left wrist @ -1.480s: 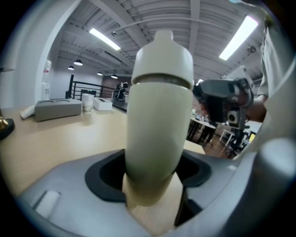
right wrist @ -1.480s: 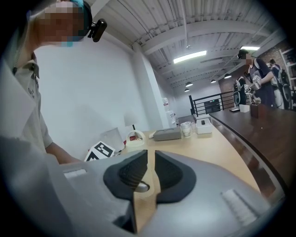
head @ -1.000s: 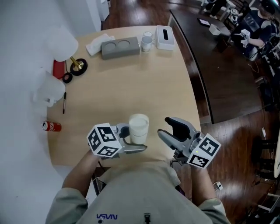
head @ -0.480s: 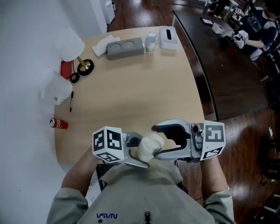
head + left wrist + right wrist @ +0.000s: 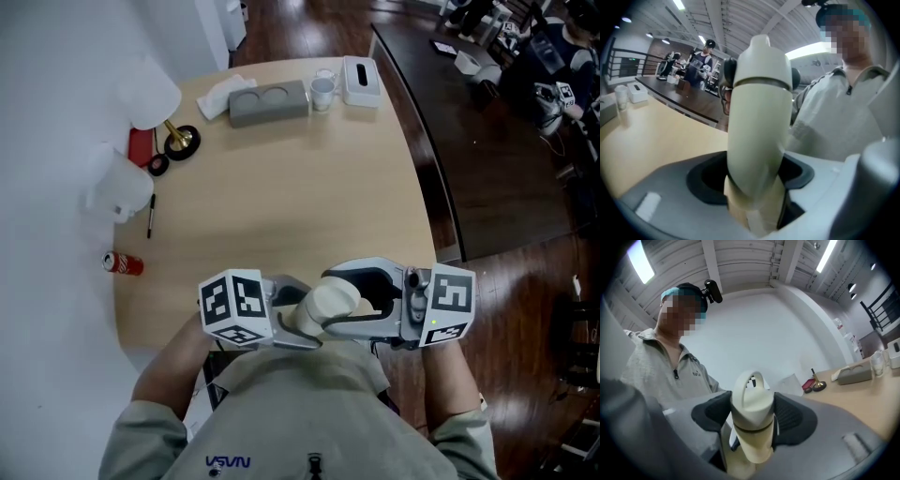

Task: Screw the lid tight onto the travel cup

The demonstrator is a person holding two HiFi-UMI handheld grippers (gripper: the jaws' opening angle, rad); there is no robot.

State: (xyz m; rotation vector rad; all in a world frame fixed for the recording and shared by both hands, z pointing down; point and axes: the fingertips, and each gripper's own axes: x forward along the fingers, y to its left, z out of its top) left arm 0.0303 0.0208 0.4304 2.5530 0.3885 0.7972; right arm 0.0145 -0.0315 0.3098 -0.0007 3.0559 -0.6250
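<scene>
Holding the travel cup [image 5: 328,305] tilted by the near edge of the tabletop [image 5: 281,187], low in the centre of the head view, the left gripper [image 5: 754,187] has its fingers clamped wide on the cup's body. The right gripper [image 5: 751,420] fingers have just been closing and press both sides of the lid [image 5: 750,401], above the seam.

Head view: steeply down on the travel cup [image 5: 328,305]. Gripper views: hard against it from opposite sides; shared in all three.
</scene>
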